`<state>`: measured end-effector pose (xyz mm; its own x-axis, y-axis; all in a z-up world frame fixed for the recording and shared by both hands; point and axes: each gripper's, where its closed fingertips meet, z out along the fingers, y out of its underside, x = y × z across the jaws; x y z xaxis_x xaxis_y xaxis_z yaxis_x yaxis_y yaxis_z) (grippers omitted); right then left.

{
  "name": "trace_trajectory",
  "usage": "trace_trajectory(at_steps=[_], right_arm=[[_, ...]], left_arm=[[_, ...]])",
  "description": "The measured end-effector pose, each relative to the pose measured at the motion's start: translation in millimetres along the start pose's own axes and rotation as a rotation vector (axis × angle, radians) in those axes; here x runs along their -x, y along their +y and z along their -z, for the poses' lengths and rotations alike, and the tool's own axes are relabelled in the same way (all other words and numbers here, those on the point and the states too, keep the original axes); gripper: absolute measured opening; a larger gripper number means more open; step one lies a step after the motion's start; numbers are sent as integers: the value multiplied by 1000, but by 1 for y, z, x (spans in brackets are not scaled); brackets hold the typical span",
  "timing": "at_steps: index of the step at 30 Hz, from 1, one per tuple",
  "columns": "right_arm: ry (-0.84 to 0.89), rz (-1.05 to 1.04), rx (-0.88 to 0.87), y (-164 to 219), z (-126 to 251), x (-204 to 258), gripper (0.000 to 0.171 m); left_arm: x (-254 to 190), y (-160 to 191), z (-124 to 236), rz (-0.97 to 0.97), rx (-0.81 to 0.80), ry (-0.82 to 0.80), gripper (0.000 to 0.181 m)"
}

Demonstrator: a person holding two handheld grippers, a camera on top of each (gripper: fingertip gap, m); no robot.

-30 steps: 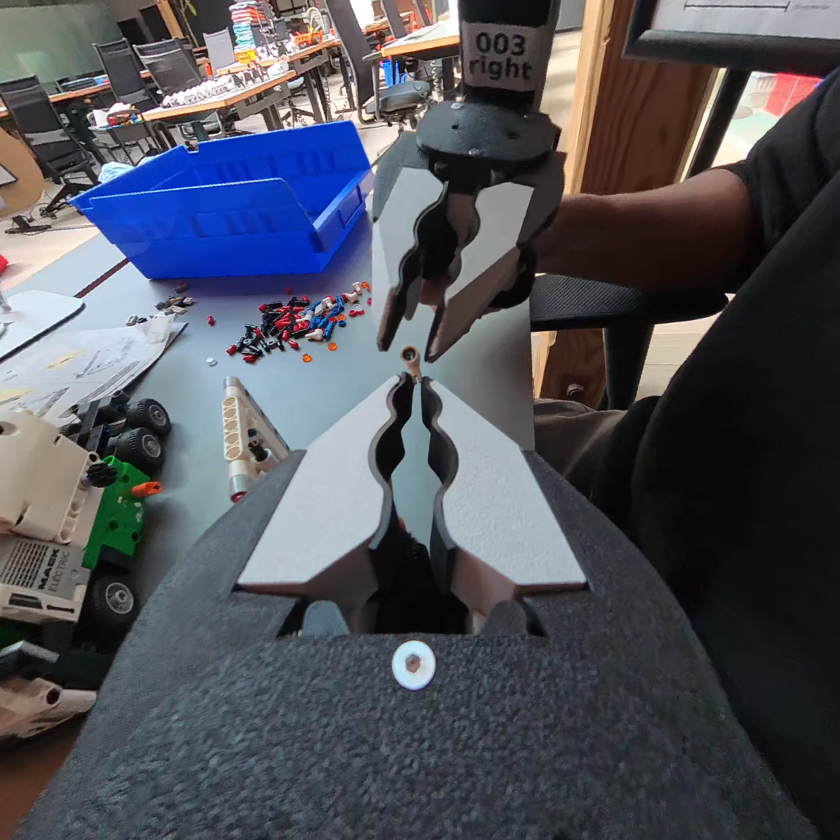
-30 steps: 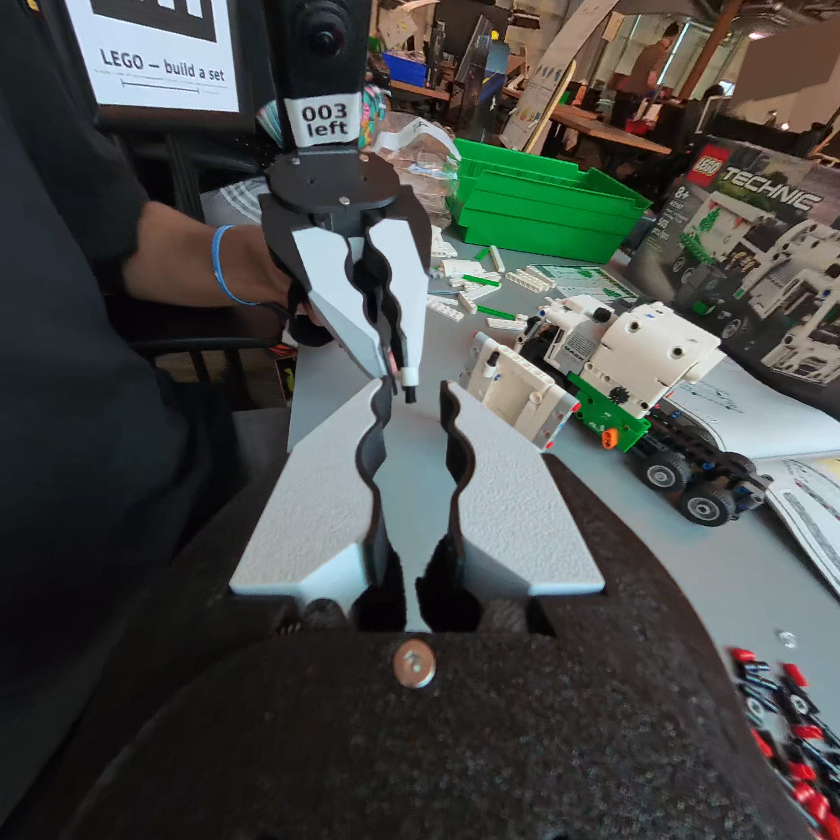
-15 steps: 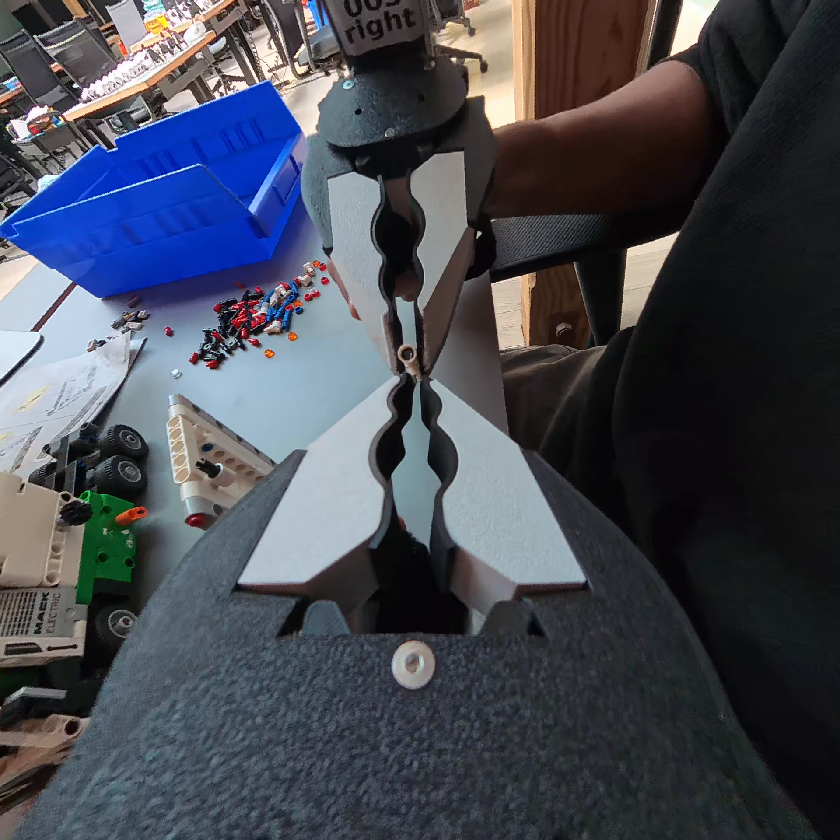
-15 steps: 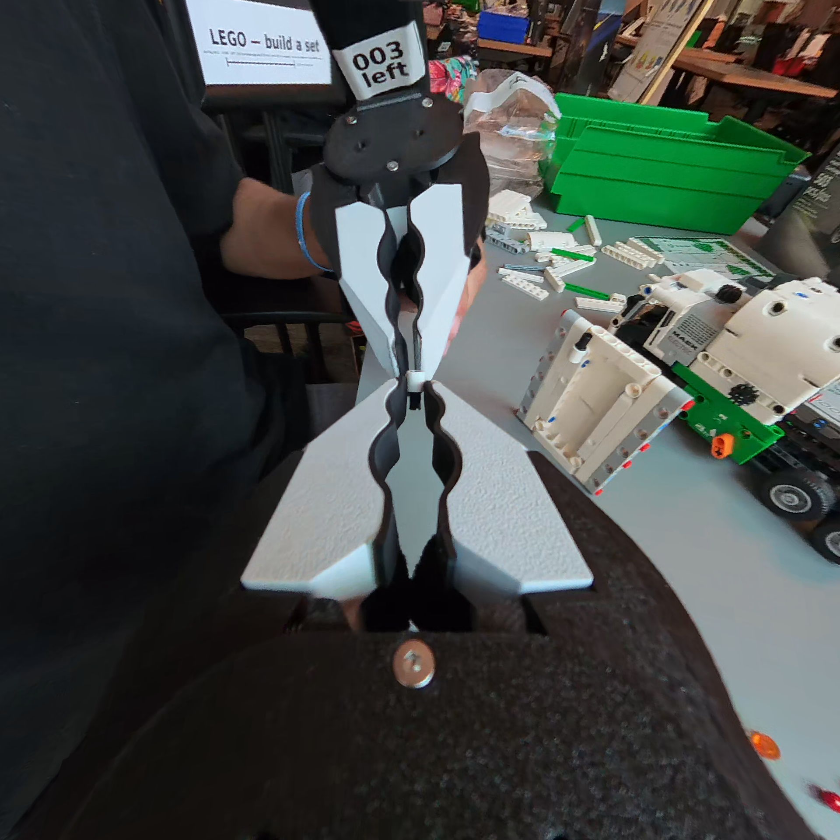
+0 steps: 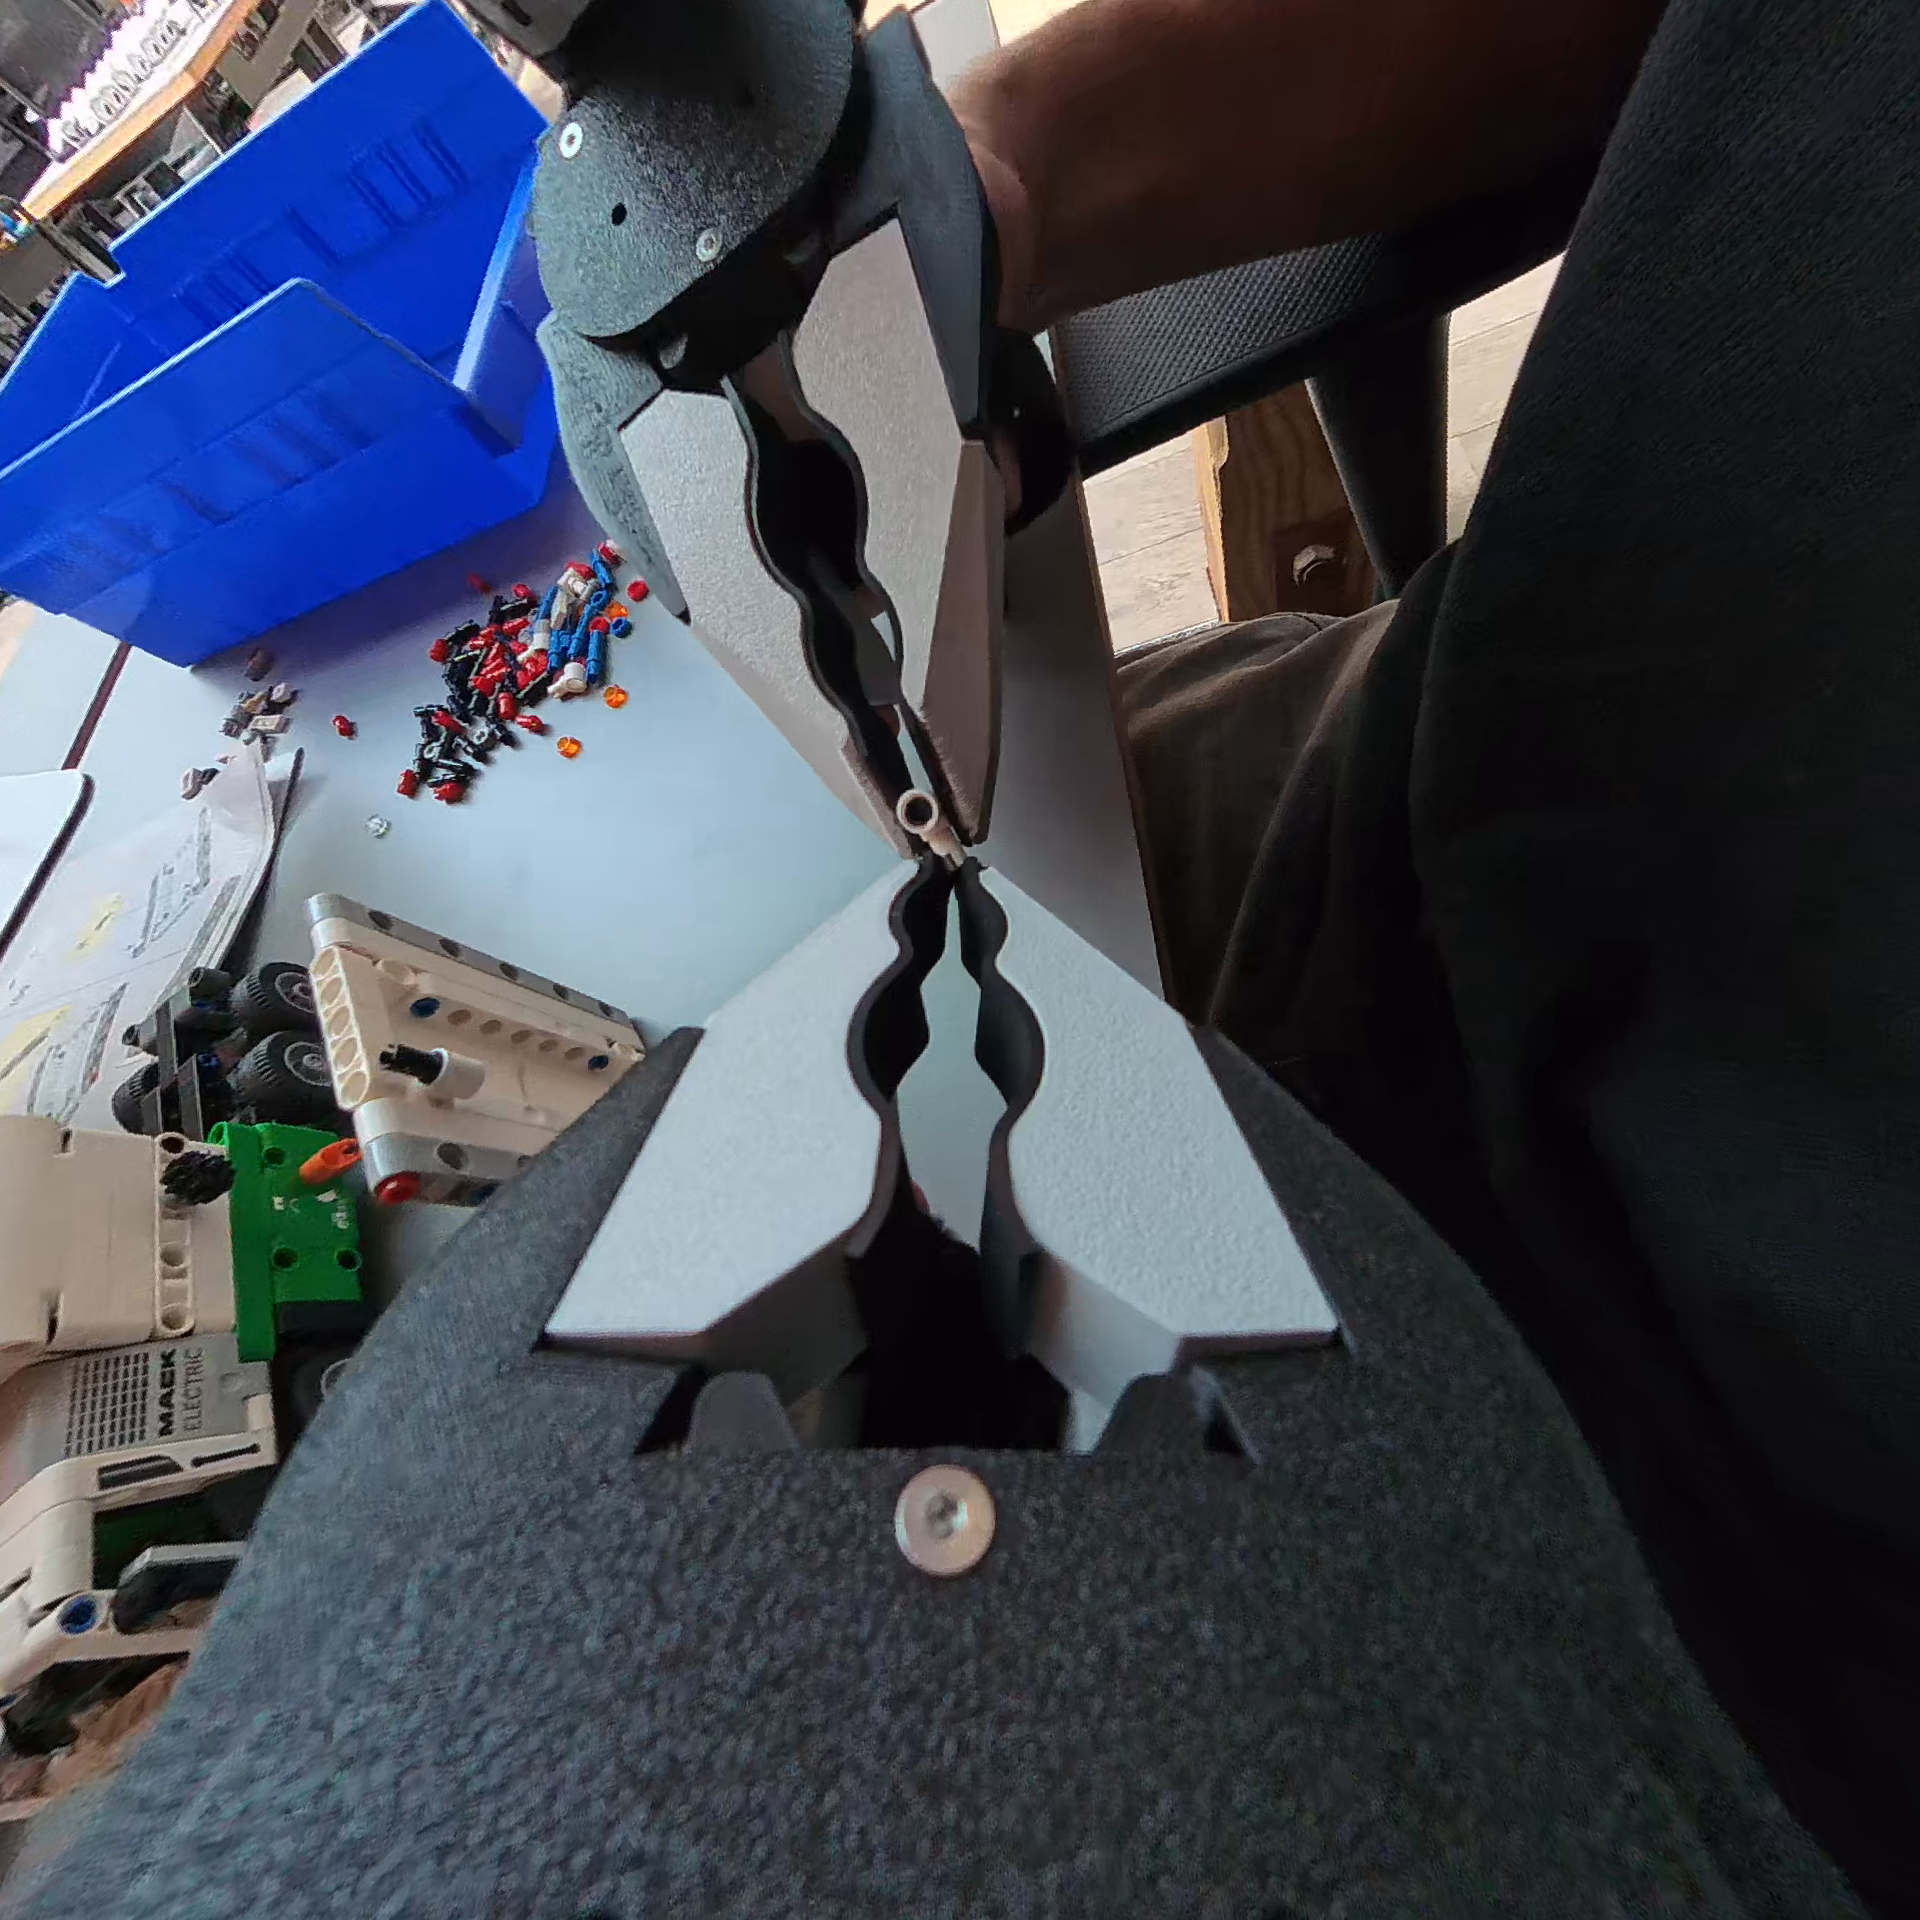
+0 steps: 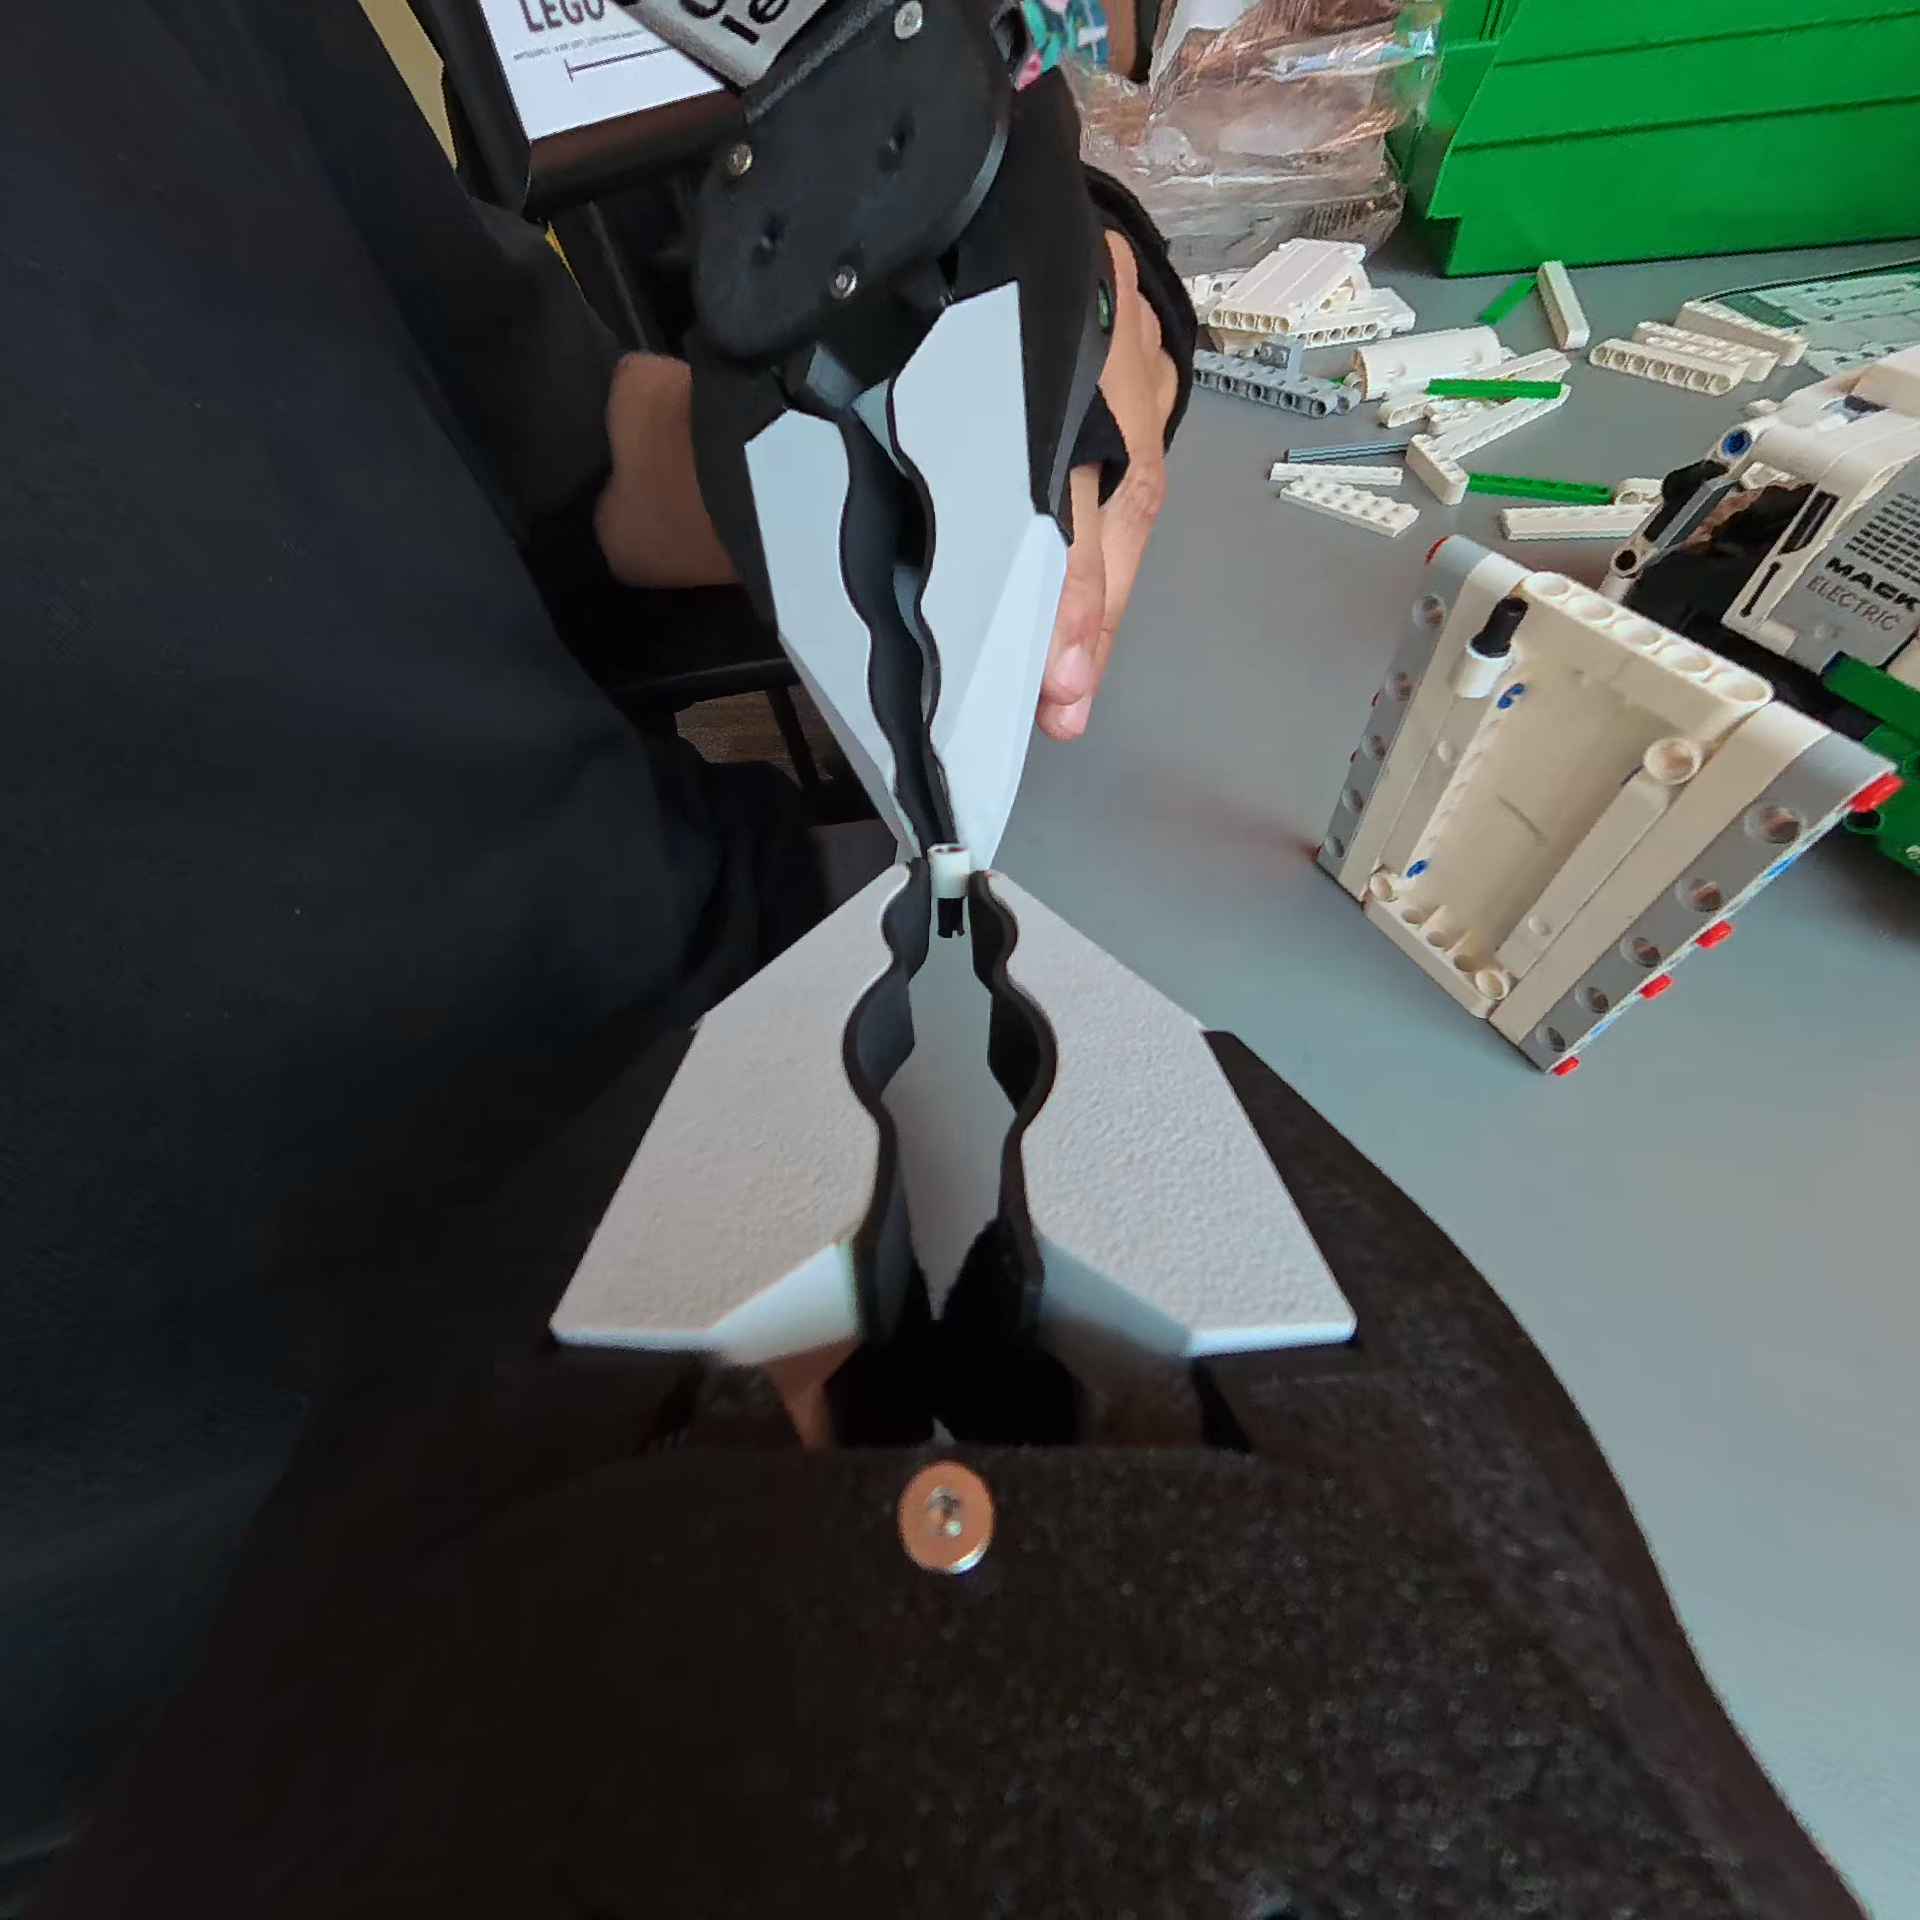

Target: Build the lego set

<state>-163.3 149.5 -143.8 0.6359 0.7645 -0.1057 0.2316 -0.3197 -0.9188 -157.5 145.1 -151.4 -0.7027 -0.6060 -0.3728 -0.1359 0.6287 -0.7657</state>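
My left gripper (image 5: pixel 940 871) and right gripper (image 6: pixel 948 899) meet tip to tip in the air over the near table edge. Both are shut on one small white bush with a black pin (image 6: pixel 947 873). The piece shows as a pale tube end (image 5: pixel 923 812) in the left wrist view. The right gripper (image 5: pixel 933 831) comes down from above there, and the left gripper (image 6: pixel 940 840) does the same in the right wrist view. A white panel assembly (image 6: pixel 1558 821) (image 5: pixel 457 1060) lies on the grey table beside the white and green truck (image 5: pixel 125 1299) (image 6: pixel 1829 561).
A blue bin (image 5: pixel 260 416) stands at the back, with a pile of small red, blue and black pins (image 5: pixel 509 675) in front of it. An instruction booklet (image 5: pixel 135 935) lies at the left. A green bin (image 6: pixel 1662 125) and loose white beams (image 6: pixel 1455 384) lie beyond the truck. The person's dark clothing fills one side. Less than 4 cm separates the two grippers' tips.
The right gripper came in from above, open, and shut on the small piece held by the left gripper. Both grippers moved closer and tilted.
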Motion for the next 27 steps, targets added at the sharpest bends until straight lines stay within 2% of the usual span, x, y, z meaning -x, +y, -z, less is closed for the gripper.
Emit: trace_trajectory(at_steps=[1,5,9,12,15,17,20,27], right_arm=[[3,3,-3,-1,0,0,6],[94,56,-28,-10,3,-12,6],[486,177,-65,-25,28,-63,5],[823,293,-68,-35,48,-92,5],[971,354,-44,-35,41,-101,5],[1014,368,11,-32,33,-107,5],[1012,341,-7,-34,25,-108,5],[1010,329,7,-29,23,-110,5]], left_arm=[[0,0,0,5,-2,2,0],[19,10,-2,44,29,-104,1],[60,4,21,194,-75,-269,4],[97,0,48,382,-204,-411,27],[108,14,39,431,-160,-469,58],[100,22,20,457,-112,-397,56],[101,33,5,474,-75,-360,48],[107,31,-4,464,-94,-329,13]])
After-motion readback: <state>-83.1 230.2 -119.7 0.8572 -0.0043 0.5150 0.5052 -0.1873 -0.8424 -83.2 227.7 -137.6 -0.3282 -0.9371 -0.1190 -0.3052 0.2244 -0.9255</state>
